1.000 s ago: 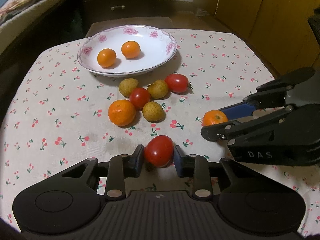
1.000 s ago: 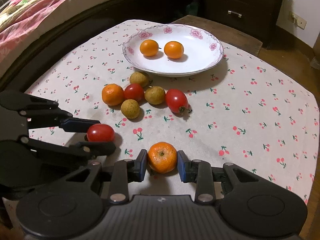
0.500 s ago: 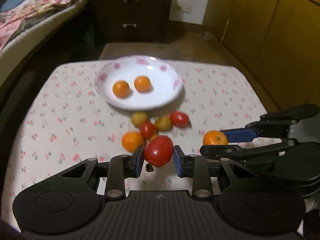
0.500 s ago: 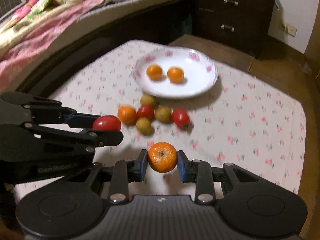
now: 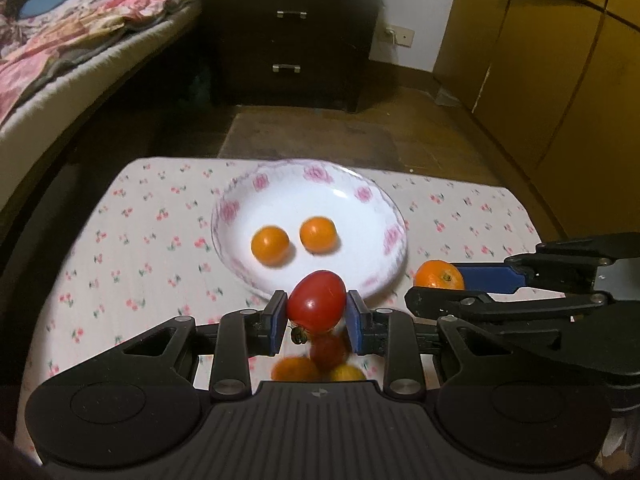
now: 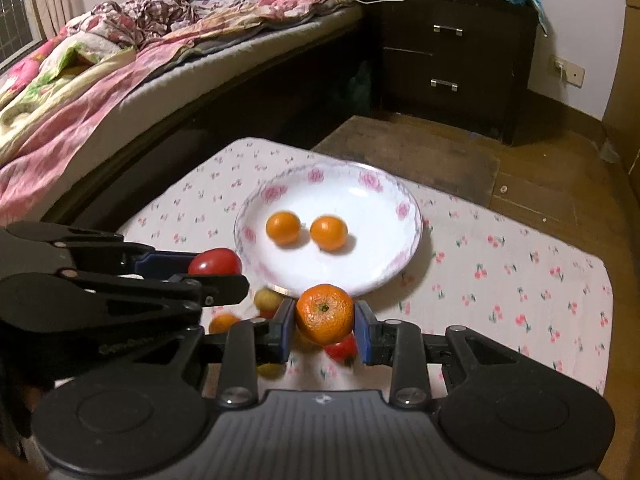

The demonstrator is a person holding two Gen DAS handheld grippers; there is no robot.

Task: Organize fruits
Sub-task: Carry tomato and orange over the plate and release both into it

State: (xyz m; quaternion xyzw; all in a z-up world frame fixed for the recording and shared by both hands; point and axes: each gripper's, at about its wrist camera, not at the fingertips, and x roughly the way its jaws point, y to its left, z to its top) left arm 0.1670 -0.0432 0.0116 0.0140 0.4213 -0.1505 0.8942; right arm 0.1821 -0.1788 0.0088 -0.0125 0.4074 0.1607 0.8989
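Note:
My left gripper (image 5: 316, 316) is shut on a red tomato (image 5: 316, 301) and holds it above the table, just short of the white floral plate (image 5: 360, 200). My right gripper (image 6: 324, 322) is shut on an orange mandarin (image 6: 325, 313), also raised near the plate's (image 6: 404, 208) front rim. The plate holds two mandarins (image 5: 270, 245) (image 5: 318, 235). The right gripper with its mandarin (image 5: 439, 276) shows at the right of the left wrist view. The left gripper with its tomato (image 6: 215, 262) shows at the left of the right wrist view. Several loose fruits (image 5: 316, 364) lie on the cloth below both grippers, partly hidden.
The table has a white cherry-print cloth (image 5: 140, 240). A bed with blankets (image 6: 80, 92) runs along the left. A dark drawer chest (image 5: 292, 40) stands beyond the table, and yellow cabinets (image 5: 560, 60) are at the right.
Both grippers have lifted their fruit off the cloth and risen. They have moved forward towards the plate, which now lies closer below them. The loose fruits have slipped under the grippers.

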